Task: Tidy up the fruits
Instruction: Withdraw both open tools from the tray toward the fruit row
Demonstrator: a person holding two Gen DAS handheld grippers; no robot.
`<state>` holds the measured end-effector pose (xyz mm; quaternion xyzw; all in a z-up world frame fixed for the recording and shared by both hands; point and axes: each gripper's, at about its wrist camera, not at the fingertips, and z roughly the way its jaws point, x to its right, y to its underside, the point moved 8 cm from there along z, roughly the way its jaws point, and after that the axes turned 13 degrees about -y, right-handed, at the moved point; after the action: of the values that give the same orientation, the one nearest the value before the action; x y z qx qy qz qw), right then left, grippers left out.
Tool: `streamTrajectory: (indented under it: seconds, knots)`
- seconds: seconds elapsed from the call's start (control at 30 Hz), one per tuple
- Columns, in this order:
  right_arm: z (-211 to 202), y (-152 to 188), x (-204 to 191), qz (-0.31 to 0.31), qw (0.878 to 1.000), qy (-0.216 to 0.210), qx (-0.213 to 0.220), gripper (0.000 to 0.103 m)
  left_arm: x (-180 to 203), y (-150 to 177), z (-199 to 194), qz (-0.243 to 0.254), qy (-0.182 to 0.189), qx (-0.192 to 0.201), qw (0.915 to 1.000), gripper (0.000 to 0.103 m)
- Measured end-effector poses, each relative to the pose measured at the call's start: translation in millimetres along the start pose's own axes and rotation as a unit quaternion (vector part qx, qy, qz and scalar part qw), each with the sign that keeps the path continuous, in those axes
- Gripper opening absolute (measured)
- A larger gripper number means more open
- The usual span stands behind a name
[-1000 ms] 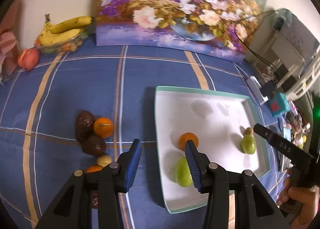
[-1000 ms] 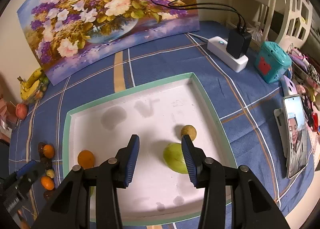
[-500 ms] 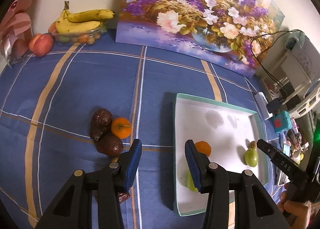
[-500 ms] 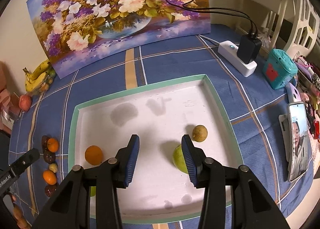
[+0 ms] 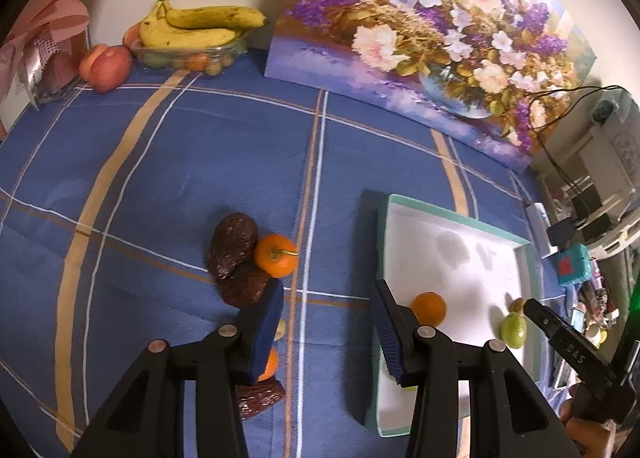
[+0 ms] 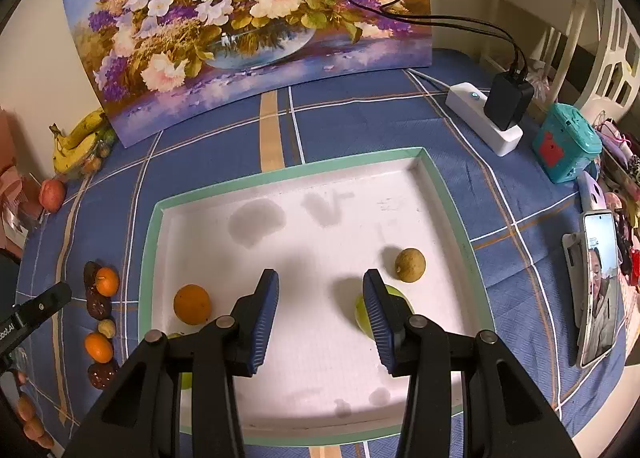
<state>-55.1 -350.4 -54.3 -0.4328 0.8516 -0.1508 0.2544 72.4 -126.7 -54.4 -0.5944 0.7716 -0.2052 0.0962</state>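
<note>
A white tray with a green rim (image 6: 152, 242) (image 5: 382, 242) lies on the blue checked cloth. In it are an orange (image 6: 192, 304) (image 5: 429, 308), a green fruit (image 6: 362, 316) (image 5: 513, 330), a small brown fruit (image 6: 410, 265) and another green fruit partly hidden at the near left. Left of the tray lies a loose group: two dark avocados (image 5: 234, 244), an orange (image 5: 276, 254) (image 6: 107, 281), a second orange (image 6: 98, 346), a small pale fruit (image 6: 107, 328). My left gripper (image 5: 326, 324) is open and empty above the cloth between this group and the tray. My right gripper (image 6: 320, 314) is open and empty over the tray.
A flower painting (image 5: 432, 33) leans at the back. Bananas in a glass dish (image 5: 192, 37) and a peach (image 5: 105, 67) sit at the back left. A power strip with charger (image 6: 488, 113), a teal box (image 6: 566, 141) and a phone (image 6: 598, 286) lie right of the tray.
My left gripper has moved left, away from the tray toward the loose fruit group. My right gripper has pulled back a little over the tray. Both stay open.
</note>
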Motion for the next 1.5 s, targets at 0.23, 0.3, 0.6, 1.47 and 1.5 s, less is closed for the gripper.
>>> streamTrajectory:
  seconds: [0.23, 0.3, 0.6, 1.47, 1.5]
  knots:
    - [9.7, 5.7, -0.7, -0.011, 1.000, 0.011, -0.018, 0.071, -19.9, 5.0, 18.5, -0.023, -0.040, -0.019, 0.9987, 0.084]
    - [12.3, 7.3, -0.2, -0.015, 1.000, 0.016, -0.022, 0.079, -24.6, 5.2, 21.1, -0.024, -0.054, -0.018, 0.9981, 0.091]
    - [17.8, 8.8, -0.4, -0.024, 0.999, 0.024, -0.018, 0.095, -36.4, 1.5, 18.9, -0.030, -0.080, 0.004, 0.9963, 0.103]
    - [24.8, 5.5, -78.6, -0.068, 0.995, -0.072, 0.006, 0.095, -82.8, -17.6, -24.7, -0.081, -0.045, 0.087, 0.9919, 0.103]
    - [24.8, 5.8, -82.5, -0.071, 0.995, -0.077, 0.005, 0.095, -85.3, -18.1, -27.3, -0.078, -0.044, 0.091, 0.9918, 0.103]
